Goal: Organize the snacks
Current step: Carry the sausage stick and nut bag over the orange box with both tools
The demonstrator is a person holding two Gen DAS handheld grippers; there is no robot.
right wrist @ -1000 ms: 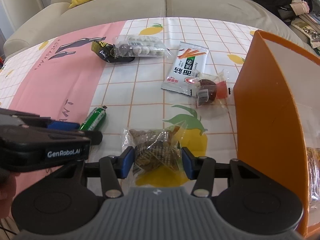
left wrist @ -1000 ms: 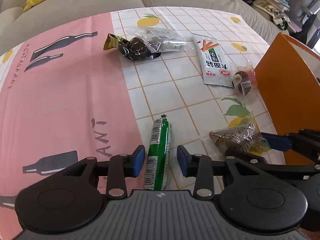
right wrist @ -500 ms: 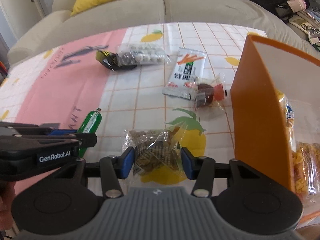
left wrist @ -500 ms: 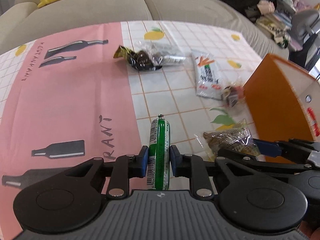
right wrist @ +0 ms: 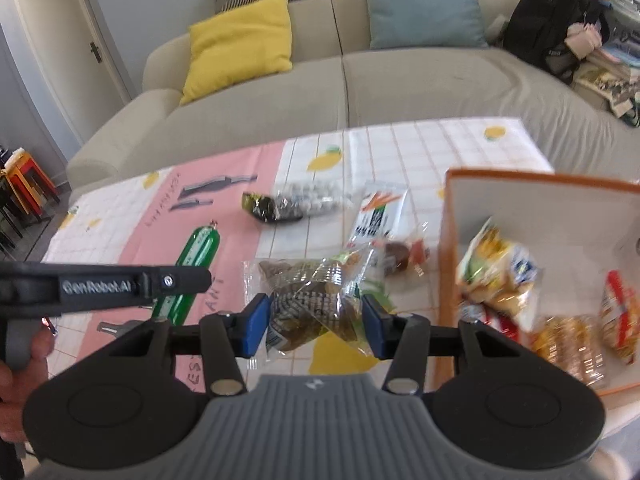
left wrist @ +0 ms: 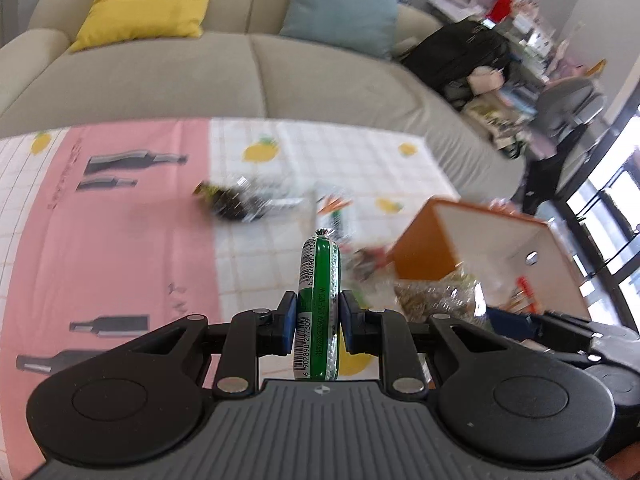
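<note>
My left gripper (left wrist: 316,326) is shut on a green sausage stick (left wrist: 319,308) and holds it lifted above the table; the stick also shows in the right wrist view (right wrist: 192,268). My right gripper (right wrist: 316,322) is shut on a clear bag of brown snacks (right wrist: 316,300), also lifted; the bag shows blurred in the left wrist view (left wrist: 436,298). The orange box (right wrist: 446,264) stands to the right, with several snack packs (right wrist: 496,268) inside.
On the tablecloth (right wrist: 240,208) lie a dark packet with a clear bag of round sweets (right wrist: 296,206), a white carrot-print packet (right wrist: 378,216) and a small red-brown sweet (right wrist: 404,254). A sofa (right wrist: 360,92) runs behind the table.
Both grippers have risen off the table with their snacks. The left gripper closed on the green stick about a second ago. The box interior has come into view.
</note>
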